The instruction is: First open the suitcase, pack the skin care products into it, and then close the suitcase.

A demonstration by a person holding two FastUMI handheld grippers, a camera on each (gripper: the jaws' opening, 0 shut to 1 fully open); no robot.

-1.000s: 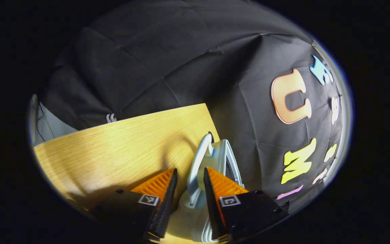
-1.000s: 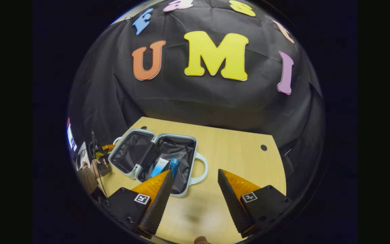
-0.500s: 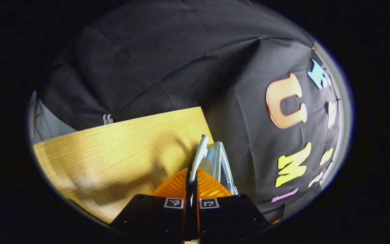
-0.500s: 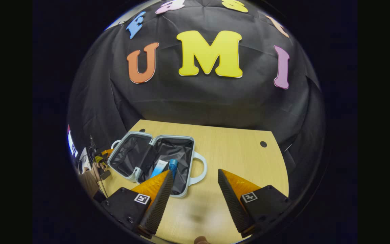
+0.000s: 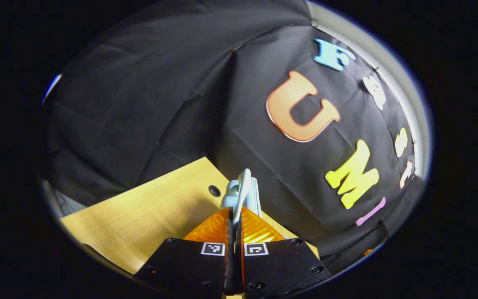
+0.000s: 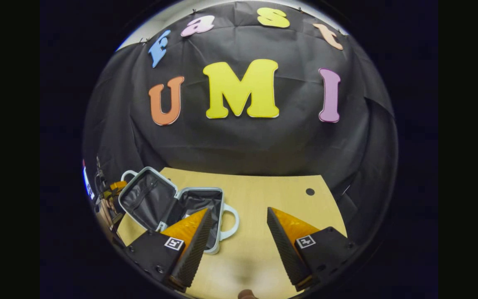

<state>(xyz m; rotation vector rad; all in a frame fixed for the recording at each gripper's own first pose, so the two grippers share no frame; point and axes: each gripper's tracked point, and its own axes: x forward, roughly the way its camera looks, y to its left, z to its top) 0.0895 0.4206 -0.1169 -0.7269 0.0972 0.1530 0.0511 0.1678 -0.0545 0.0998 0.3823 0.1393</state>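
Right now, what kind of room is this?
Probably a small recording booth: black cloth wall behind a wooden table, where a little suitcase lies half open.

Left tool [image 5: 235, 216]: two ribbed wedge fingers on black block mounts, each mount bearing a small square black-and-white marker near the finger base, with round screws near its lower corners. Right tool [image 6: 239, 232]: like build, with finely ridged inner pads [image 6: 193, 249].
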